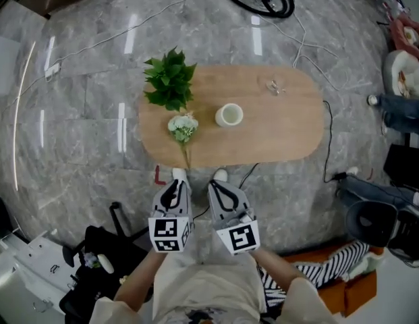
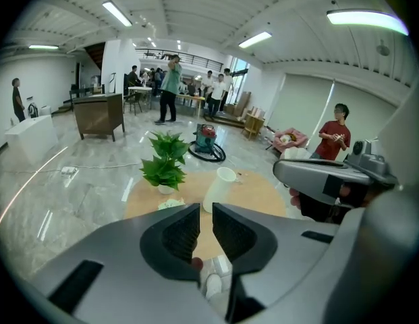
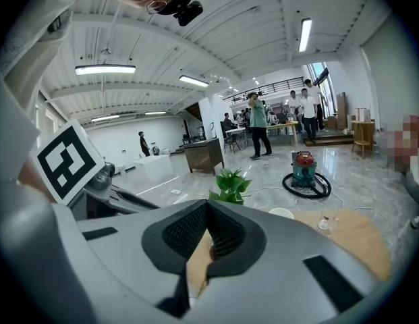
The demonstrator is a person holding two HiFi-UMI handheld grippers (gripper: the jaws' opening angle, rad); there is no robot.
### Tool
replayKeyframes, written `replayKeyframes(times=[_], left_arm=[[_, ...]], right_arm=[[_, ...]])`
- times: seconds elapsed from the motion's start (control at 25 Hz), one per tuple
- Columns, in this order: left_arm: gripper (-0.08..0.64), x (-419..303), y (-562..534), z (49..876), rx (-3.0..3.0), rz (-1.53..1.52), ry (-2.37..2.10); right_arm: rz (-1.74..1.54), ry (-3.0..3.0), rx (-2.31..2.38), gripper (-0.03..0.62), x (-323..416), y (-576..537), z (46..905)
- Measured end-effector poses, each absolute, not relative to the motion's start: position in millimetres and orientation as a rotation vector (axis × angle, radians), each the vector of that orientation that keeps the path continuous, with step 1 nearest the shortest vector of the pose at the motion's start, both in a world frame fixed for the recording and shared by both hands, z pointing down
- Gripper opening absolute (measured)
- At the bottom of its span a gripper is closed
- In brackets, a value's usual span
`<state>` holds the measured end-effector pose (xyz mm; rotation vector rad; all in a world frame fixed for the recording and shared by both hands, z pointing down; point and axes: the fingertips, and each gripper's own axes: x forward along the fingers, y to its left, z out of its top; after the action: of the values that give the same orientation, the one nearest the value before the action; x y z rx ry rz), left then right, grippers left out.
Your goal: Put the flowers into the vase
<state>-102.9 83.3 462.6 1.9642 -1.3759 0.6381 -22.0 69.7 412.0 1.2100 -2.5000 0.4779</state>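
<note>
A small bunch of white flowers with a thin stem lies flat on the tabletop, just beside an upright, empty white cylindrical vase.

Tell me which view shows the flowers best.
The head view: the flowers lie whole and unobstructed on the wooden table. The left gripper view shows only a sliver of them; the right gripper view shows none.

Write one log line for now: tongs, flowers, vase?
left tongs: slightly open, empty | right tongs: shut, empty | flowers: lying on table | vase: upright, no flowers yet
</note>
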Motion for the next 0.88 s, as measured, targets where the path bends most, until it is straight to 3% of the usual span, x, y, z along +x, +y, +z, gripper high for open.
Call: replayKeyframes(times=[0.4,0.56,0.88], left_arm=[[0.087,-109,61,533,1.926,0.666,-1.358],[0.143,-107,50,564,1.912,0.611,-1.346],[0.146,-108,55,615,1.770,0.567,-1.266]], right_arm=[[0.383,-2.442,1.160,0.005,-27,57,470],[0.414,-2.403,1.180,0.005,-25,56,492],[0.557,-2.358,1.245,0.005,-25,48,528]])
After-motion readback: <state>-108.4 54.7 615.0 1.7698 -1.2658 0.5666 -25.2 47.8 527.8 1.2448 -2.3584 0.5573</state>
